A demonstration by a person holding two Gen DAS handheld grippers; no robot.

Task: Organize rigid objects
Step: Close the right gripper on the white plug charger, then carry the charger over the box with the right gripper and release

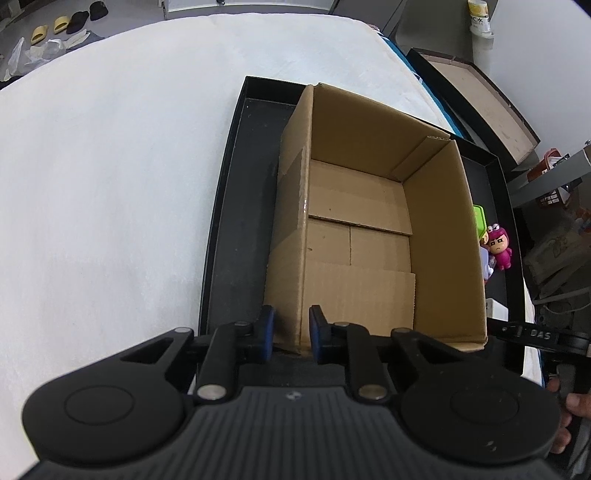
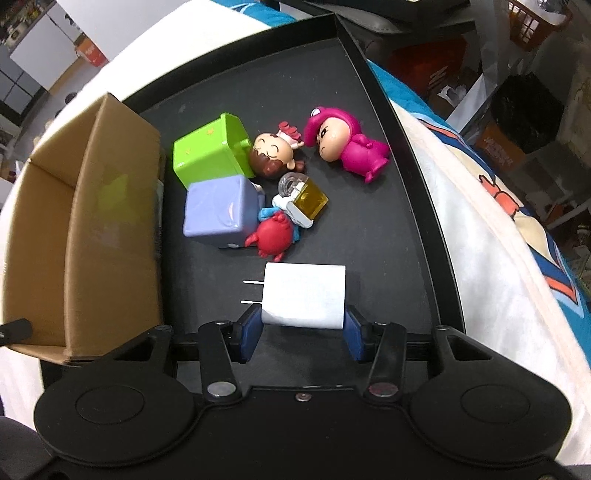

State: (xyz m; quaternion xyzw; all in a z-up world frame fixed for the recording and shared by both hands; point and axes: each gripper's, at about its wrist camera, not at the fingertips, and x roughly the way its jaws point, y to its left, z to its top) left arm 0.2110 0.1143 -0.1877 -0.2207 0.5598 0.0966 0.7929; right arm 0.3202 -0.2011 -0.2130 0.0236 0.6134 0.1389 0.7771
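An open, empty cardboard box (image 1: 362, 236) stands inside a shallow black tray (image 1: 240, 229). My left gripper (image 1: 291, 332) is shut on the box's near left wall, one blue pad on each side. In the right wrist view the box (image 2: 96, 229) is at the left of the tray (image 2: 369, 240). My right gripper (image 2: 303, 328) is shut on a white charger plug (image 2: 304, 295) lying on the tray, its prongs pointing left. Beyond it lie a green cube (image 2: 207, 155), a purple cube (image 2: 218, 214), a pink figure (image 2: 347, 147), a brown-haired figure (image 2: 271, 155), a red crab toy (image 2: 271, 236) and a small yellow bottle (image 2: 308, 199).
The tray rests on a white bed cover (image 1: 110, 184). A blanket with a blue and orange pattern (image 2: 517, 258) lies along the tray's right side. Slippers (image 1: 48, 29) lie on the floor far left, and boxes and an orange basket (image 2: 535, 22) stand beyond the bed.
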